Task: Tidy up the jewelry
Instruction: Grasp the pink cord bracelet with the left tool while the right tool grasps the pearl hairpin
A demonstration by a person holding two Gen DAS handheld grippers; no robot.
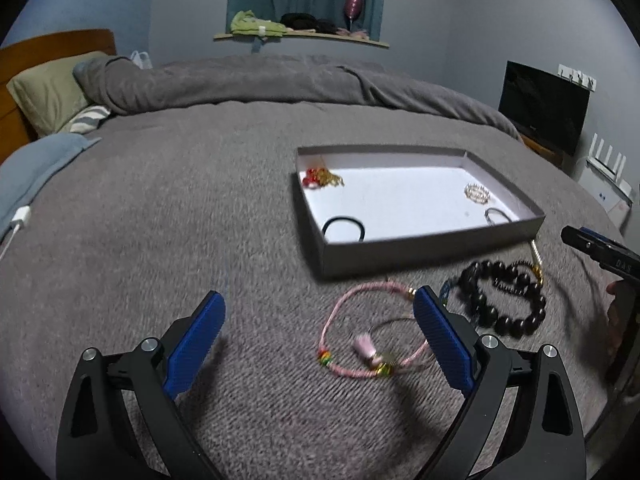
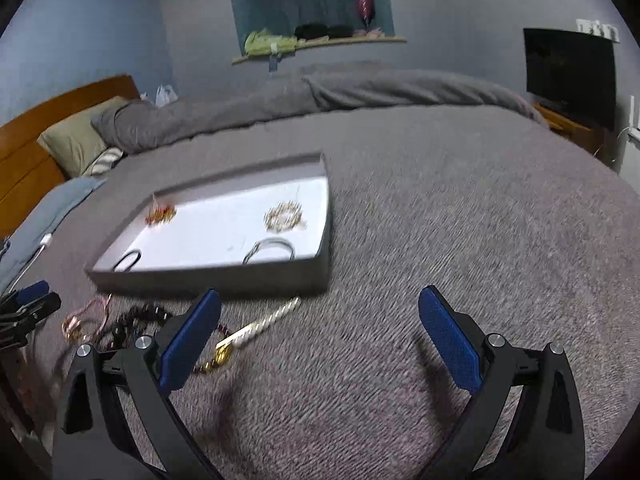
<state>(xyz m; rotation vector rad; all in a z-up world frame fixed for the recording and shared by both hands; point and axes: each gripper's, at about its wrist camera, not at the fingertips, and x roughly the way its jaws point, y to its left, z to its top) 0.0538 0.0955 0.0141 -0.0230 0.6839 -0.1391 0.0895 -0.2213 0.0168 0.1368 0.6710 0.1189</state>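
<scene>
Left hand-held gripper (image 1: 320, 320) agape, pink bracelet (image 1: 370, 332) between fingers.

Both wrist views sit low over the bed (image 1: 200, 200), facing the far wall. Left looks from the tray's (image 1: 432, 246) left, right from its right; both share that tray (image 2: 208, 276).

Two black hand-held grippers, left (image 1: 318, 312) and right (image 2: 320, 308), ribbed blue pads, silver screws.
</scene>
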